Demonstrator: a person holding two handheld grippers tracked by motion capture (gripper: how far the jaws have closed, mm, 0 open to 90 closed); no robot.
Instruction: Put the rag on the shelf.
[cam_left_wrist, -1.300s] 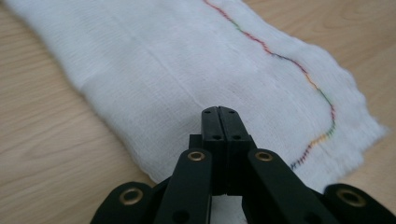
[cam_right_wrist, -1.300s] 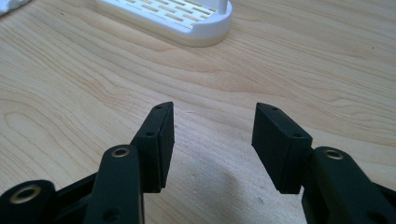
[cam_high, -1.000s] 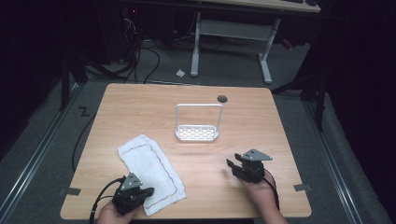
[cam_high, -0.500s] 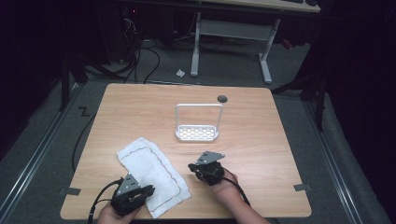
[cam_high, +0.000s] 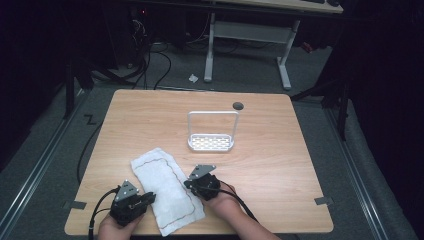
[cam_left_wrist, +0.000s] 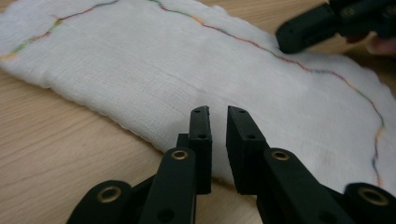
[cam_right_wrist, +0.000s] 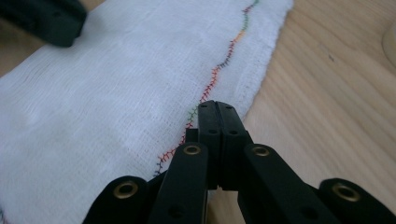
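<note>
Jaws first: the right gripper (cam_right_wrist: 217, 108) has its two black jaws pressed tight together, over the stitched edge of the white cloth (cam_high: 167, 189), but I cannot tell if any cloth is caught between them. On the left gripper (cam_left_wrist: 218, 113) the jaws stand a little apart at the cloth's other long edge, holding nothing. It looks like folding is only about to start; the cloth lies flat near the front of the table (cam_high: 280, 160). I count two grippers, one cloth, one white rack (cam_high: 212, 143) farther back.
</note>
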